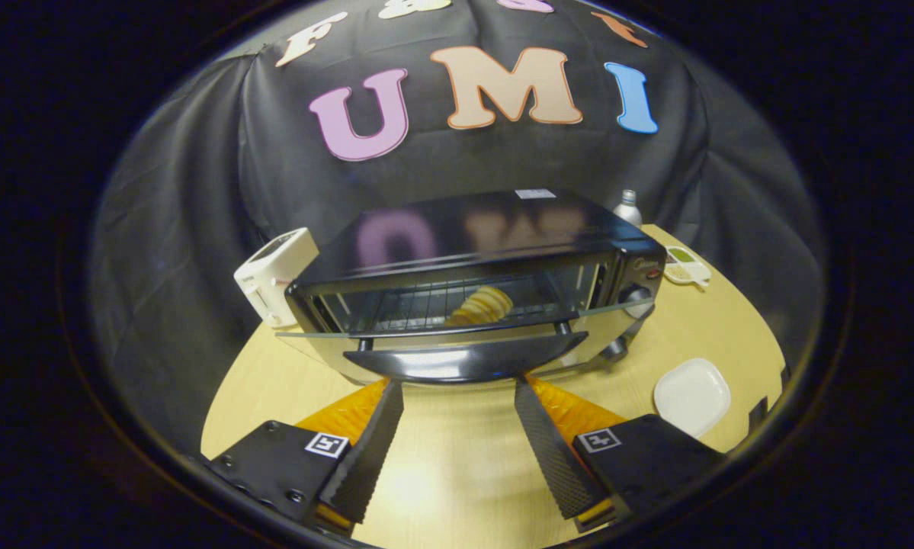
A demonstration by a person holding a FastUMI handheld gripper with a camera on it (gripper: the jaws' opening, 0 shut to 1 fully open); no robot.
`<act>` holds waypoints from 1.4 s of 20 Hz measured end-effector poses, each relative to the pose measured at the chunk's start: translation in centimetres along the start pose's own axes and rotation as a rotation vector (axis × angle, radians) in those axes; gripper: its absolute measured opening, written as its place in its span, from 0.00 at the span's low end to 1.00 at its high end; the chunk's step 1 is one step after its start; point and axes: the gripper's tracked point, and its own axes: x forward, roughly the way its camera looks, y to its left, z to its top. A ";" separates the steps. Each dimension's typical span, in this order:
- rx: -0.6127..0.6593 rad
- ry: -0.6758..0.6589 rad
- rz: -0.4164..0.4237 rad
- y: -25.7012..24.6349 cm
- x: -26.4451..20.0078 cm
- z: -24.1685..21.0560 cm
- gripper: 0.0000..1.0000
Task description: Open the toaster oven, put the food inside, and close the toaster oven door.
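A: Nearest first?
B: Tongs spread wide, nothing pinched between the two fingers. Tips up against the underside of the toaster oven door's handle, one near each end; actual contact hard to judge.

A: Under them?
B: Pale wooden desk, bare between the fingers.

A: And off to the side?
B: White square plate flat on the desk, to the right of the tongs, apart from the oven.

A: Then the oven itself?
B: Toaster oven just ahead of the tongs, dark glossy top, silver body. Glass door partly down, tilted toward the tongs, neither shut nor fully flat. Knob on the right-hand panel.

A: Food?
B: Inside already. Yellow ridged food lying on the wire rack, seen through the gap above the door, roughly mid-chamber.

A: Farther back?
B: White boxy appliance beside the oven's left rear corner. Silver bottle top behind the right rear corner. Small white and green item on the desk to the right of the oven; what exactly, not clear.
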 end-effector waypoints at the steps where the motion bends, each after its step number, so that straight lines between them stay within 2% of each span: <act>1: 0.002 -0.009 0.001 0.1 0.2 0.5 0.93; 9: 0.013 -0.035 -0.007 -0.3 0.4 2.1 0.93; 12: -0.014 -0.078 -0.001 -0.4 -0.8 4.1 0.93; 15: -0.033 -0.169 0.012 0.1 -2.6 8.6 0.93; 19: -0.078 -0.347 0.004 0.9 -6.1 17.4 0.93; 23: -0.068 -0.498 0.024 2.1 -9.4 25.1 0.93; 28: -0.076 -0.598 0.032 2.1 -12.5 30.8 0.93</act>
